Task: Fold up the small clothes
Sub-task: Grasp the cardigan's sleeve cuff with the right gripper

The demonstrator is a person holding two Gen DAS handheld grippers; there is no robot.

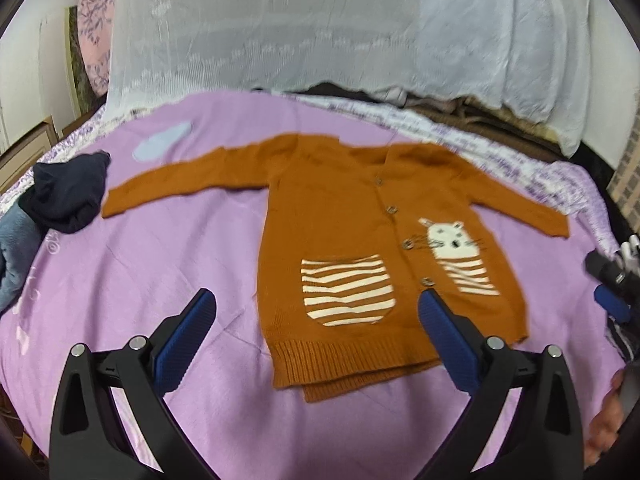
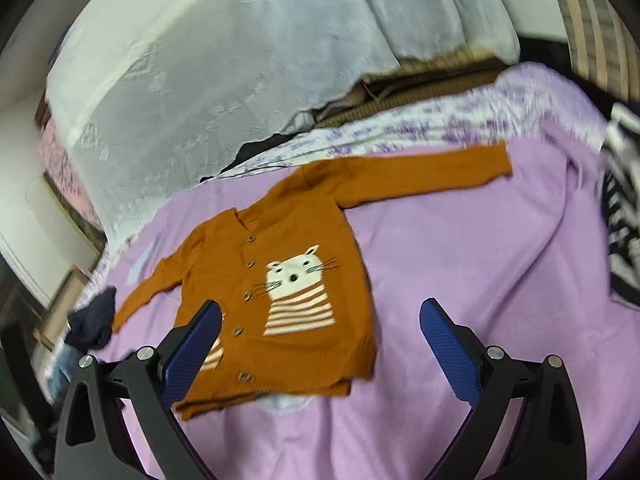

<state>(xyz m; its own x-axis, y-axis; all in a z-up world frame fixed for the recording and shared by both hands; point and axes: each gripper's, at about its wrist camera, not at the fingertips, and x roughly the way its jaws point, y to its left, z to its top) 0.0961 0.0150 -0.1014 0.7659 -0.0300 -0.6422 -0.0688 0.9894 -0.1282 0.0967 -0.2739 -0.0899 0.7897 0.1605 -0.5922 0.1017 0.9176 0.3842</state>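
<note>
Left wrist view: left hand-held gripper [image 1: 316, 320], its two black arms ending in blue ribbed pads [image 1: 188, 340], spread wide and holding nothing, above the near edge of a bed covered by a smooth lilac bedspread [image 1: 160, 264]; a rust-brown knitted cardigan [image 1: 332, 208] lies flat and face up on the bedspread, both sleeves stretched out to left and right, the ribbed hem nearest the camera and slightly doubled at its near edge; a row of round buttons [image 1: 391, 209] runs down the front; left of the buttons a rounded patch pocket [image 1: 346, 290] in cream and brown stripes; right of them a cream cat motif [image 1: 450, 236] with whiskers above a striped body; a crumpled dark navy garment [image 1: 66, 196] lies just beyond the left cuff, apart from it, with grey-blue soft fabric [image 1: 16, 248] at the far left edge; a pale blue oval patch [image 1: 160, 142] shows on the bedspread beyond the left sleeve; a white lace-patterned curtain [image 1: 280, 28] hangs across the far side.

Right wrist view: right hand-held gripper [image 2: 320, 328], likewise spread wide and empty, hovers over the near right part of the bed; its left pad overlaps the cardigan's [image 2: 280, 272] lower front in the picture, though contact cannot be told; a black-and-white patterned cloth [image 2: 620, 220], blurred, lies at the right edge.
</note>
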